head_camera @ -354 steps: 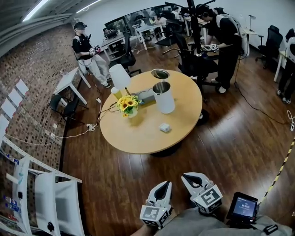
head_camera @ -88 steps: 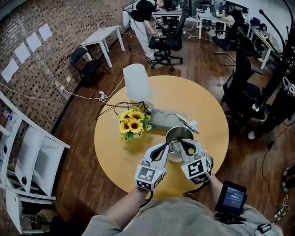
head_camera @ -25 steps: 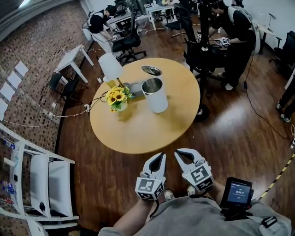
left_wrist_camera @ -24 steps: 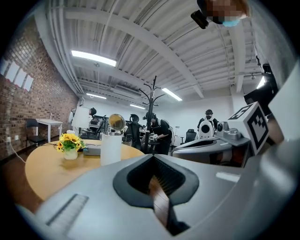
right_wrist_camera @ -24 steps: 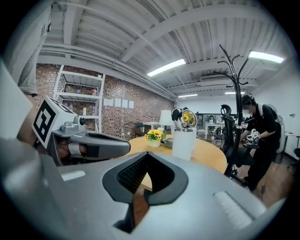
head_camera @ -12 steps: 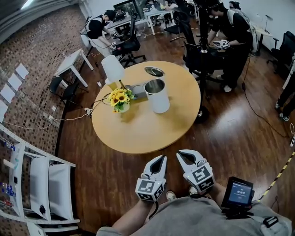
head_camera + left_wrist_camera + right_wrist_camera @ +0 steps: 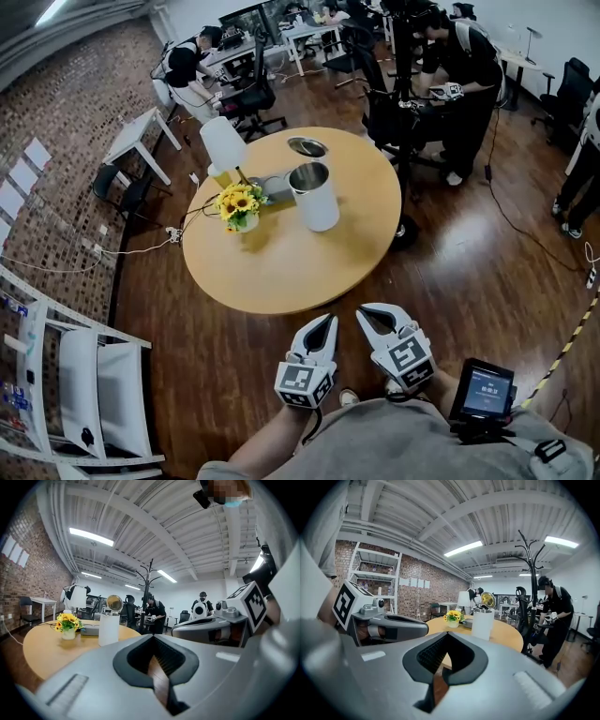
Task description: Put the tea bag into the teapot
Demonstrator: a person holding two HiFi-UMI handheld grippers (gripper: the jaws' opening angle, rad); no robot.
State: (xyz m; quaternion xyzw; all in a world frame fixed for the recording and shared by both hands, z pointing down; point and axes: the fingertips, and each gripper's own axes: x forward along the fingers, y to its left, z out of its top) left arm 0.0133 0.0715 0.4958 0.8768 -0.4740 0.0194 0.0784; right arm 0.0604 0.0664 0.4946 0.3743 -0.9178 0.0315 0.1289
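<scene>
The white teapot (image 7: pixel 316 197) with a steel rim stands open-topped on the round wooden table (image 7: pixel 281 267), also seen from the left gripper view (image 7: pixel 108 629) and the right gripper view (image 7: pixel 482 624). No tea bag shows on the tabletop or in either gripper. My left gripper (image 7: pixel 327 321) and right gripper (image 7: pixel 365 311) are held side by side close to my body, off the table's near edge, over the wooden floor. Both are shut with nothing between the jaws (image 7: pixel 152 637) (image 7: pixel 447 634). The pot's inside is hidden.
On the table there are a vase of sunflowers (image 7: pixel 239 206), a white lamp (image 7: pixel 223 142), a grey box (image 7: pixel 275 185) and a round shiny disc (image 7: pixel 307 146). Office chairs and people stand beyond the table. A white shelf (image 7: pixel 66 375) is at left.
The tea bag that lay on the table 14 s ago is gone from it. Since 3.5 s ago both grippers have drawn back from the teapot's mouth to my body; little has moved in the last second.
</scene>
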